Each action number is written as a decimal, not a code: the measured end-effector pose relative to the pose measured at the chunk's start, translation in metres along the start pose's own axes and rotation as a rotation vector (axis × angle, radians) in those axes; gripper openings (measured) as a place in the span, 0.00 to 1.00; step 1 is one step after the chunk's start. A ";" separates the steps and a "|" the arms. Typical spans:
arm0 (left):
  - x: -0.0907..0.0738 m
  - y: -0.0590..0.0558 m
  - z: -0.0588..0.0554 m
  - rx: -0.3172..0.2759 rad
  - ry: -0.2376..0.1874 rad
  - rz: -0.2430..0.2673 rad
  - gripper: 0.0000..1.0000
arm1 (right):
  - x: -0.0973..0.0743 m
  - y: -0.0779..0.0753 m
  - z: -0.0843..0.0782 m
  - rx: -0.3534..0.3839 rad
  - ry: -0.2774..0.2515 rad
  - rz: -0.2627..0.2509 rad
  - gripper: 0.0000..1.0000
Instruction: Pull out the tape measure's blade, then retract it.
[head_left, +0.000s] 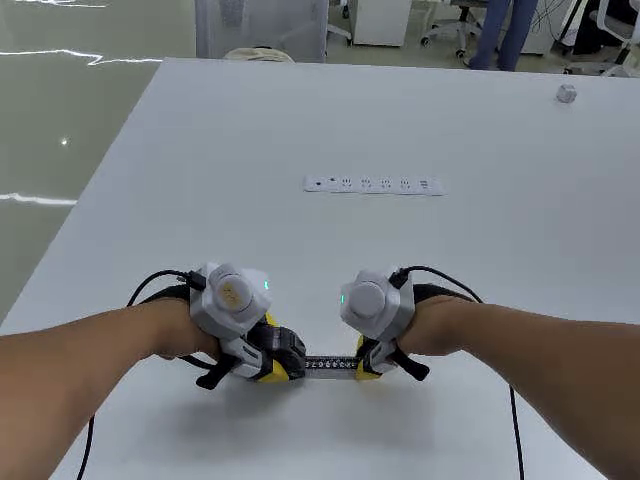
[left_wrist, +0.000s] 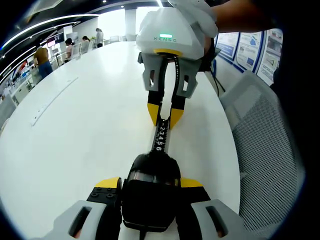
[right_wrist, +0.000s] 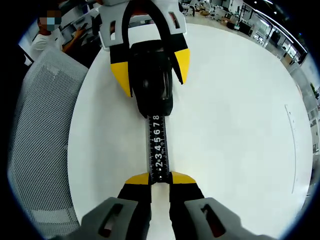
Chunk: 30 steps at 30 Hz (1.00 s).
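Observation:
The black and yellow tape measure (head_left: 278, 356) lies near the table's front edge, and my left gripper (head_left: 262, 362) is shut on its black case (left_wrist: 151, 187). A short length of blade (head_left: 330, 364) runs from the case to my right gripper (head_left: 366, 366), which is shut on the blade's tip. In the right gripper view the blade (right_wrist: 158, 148) shows numbers 2 to 8 between my yellow-tipped right gripper (right_wrist: 160, 178) and the case (right_wrist: 152, 82). In the left gripper view the blade (left_wrist: 161, 137) leads away to the right gripper (left_wrist: 165, 113).
A white power strip (head_left: 373, 185) lies flat at the table's middle. A small grey object (head_left: 566, 94) sits at the far right. A mesh chair (right_wrist: 42, 120) stands by the table's near edge. People and chairs are beyond the table's far edge.

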<state>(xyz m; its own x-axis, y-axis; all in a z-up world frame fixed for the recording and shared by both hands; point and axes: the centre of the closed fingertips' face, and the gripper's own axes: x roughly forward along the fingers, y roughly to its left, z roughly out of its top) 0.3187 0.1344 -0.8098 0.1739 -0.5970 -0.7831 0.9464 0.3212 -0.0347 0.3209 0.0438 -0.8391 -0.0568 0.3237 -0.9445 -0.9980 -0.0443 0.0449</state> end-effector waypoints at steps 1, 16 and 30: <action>0.000 0.000 0.000 -0.001 0.000 0.000 0.39 | 0.000 0.000 0.000 -0.006 0.001 0.000 0.12; 0.000 0.001 -0.001 0.003 0.002 0.002 0.38 | -0.003 -0.001 -0.009 0.001 0.003 0.000 0.12; 0.000 0.001 -0.001 0.009 0.010 0.002 0.38 | -0.006 -0.001 -0.015 0.008 -0.001 -0.002 0.12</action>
<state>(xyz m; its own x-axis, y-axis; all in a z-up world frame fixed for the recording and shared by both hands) 0.3190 0.1354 -0.8105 0.1736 -0.5892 -0.7891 0.9484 0.3160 -0.0273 0.3225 0.0276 -0.8387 -0.0545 0.3251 -0.9441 -0.9983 -0.0356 0.0454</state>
